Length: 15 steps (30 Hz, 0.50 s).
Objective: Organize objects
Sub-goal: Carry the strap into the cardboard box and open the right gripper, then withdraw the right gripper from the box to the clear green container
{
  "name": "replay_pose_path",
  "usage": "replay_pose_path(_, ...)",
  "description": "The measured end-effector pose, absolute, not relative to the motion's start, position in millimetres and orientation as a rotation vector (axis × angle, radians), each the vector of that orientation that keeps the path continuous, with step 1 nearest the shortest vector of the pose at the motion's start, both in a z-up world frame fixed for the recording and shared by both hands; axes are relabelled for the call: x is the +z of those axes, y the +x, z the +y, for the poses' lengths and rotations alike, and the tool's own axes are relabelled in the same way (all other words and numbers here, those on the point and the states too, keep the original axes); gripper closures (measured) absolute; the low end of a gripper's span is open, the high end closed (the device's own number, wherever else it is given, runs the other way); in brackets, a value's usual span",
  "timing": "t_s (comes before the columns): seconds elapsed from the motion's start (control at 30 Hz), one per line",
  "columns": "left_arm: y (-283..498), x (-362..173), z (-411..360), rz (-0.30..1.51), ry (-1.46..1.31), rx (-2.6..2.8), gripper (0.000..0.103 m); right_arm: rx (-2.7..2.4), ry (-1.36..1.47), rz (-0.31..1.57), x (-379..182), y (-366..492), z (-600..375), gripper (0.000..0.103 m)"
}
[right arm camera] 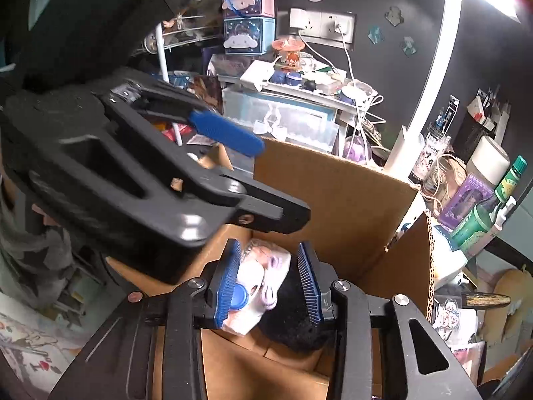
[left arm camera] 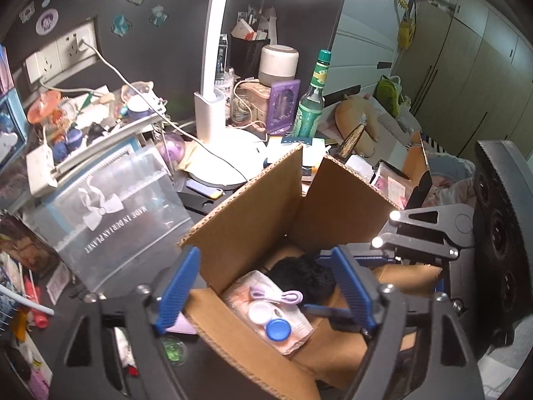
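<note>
a: what was held in the cardboard box [left arm camera: 246, 213]?
b: a pink packet [left arm camera: 266, 310], lens case [left arm camera: 266, 320], lilac cable [left arm camera: 276, 296] and black fluff [left arm camera: 306, 278].
a: the tongs?
b: left tongs [left arm camera: 266, 291] and right tongs [right arm camera: 268, 283] were released, empty.
a: any writing?
b: "made in durian planet" was read on the clear case [left arm camera: 113, 213].

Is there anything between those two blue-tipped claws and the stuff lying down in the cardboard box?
Nothing visible blocks either. The cardboard box is open-topped; the left gripper and right gripper both hang open above the plastic packet and black furry item on its floor.
</note>
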State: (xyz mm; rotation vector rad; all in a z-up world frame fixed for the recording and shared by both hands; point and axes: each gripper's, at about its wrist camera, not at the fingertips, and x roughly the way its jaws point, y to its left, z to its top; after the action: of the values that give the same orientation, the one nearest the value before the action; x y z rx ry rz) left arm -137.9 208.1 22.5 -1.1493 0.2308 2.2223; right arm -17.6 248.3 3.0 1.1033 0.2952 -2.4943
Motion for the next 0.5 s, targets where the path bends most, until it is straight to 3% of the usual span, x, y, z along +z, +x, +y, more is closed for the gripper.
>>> replay_pose_path(0.23, -130.5, 32.9, 184.5, 0.206, -1.12, 2.242, 0.019, -2.501, 1.111, 0.271, 3.5, -23.6, 249.8, 0.071)
replay_pose_path(0.5, -103.7, 47.9, 112.0, 0.149, -1.051, 2.354, 0.009, -2.49, 0.971, 0.249, 27.2, -11.0, 210.7, 0.071)
